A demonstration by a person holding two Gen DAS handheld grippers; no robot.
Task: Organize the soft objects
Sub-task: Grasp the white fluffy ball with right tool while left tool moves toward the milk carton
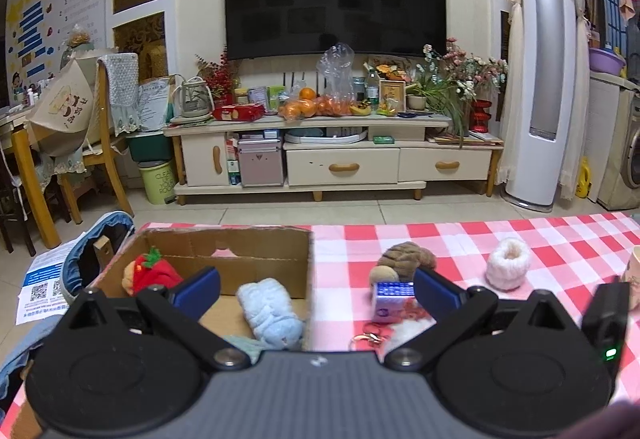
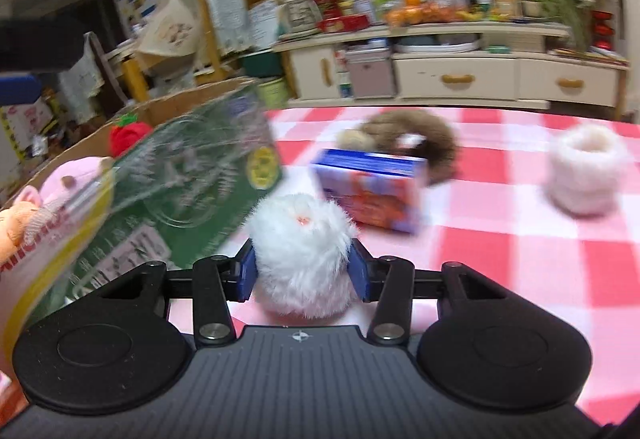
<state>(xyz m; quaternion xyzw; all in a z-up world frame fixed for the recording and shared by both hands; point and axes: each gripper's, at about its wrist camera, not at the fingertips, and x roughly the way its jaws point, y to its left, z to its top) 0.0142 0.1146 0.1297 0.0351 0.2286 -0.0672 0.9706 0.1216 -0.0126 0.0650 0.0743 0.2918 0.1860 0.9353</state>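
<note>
A cardboard box point(image 1: 224, 243) stands at the table's left end, holding a red strawberry plush point(image 1: 154, 273) and a light blue plush point(image 1: 270, 313). My left gripper point(image 1: 316, 289) is open and empty above the box's right wall. My right gripper point(image 2: 304, 271) is shut on a white fluffy plush point(image 2: 304, 243), just above the cloth. A brown furry scrunchie point(image 1: 408, 257) point(image 2: 416, 135) and a white fluffy scrunchie point(image 1: 508, 265) point(image 2: 588, 171) lie on the checked cloth. A pink plush point(image 2: 68, 179) shows at the left of the right wrist view.
A small blue and red carton point(image 1: 390, 299) point(image 2: 372, 191) stands on the red checked tablecloth point(image 1: 560, 239) before the brown scrunchie. A key ring point(image 1: 366, 337) lies nearby. A green packet point(image 2: 180, 191) leans on the box. A TV stand point(image 1: 336, 151) is across the floor.
</note>
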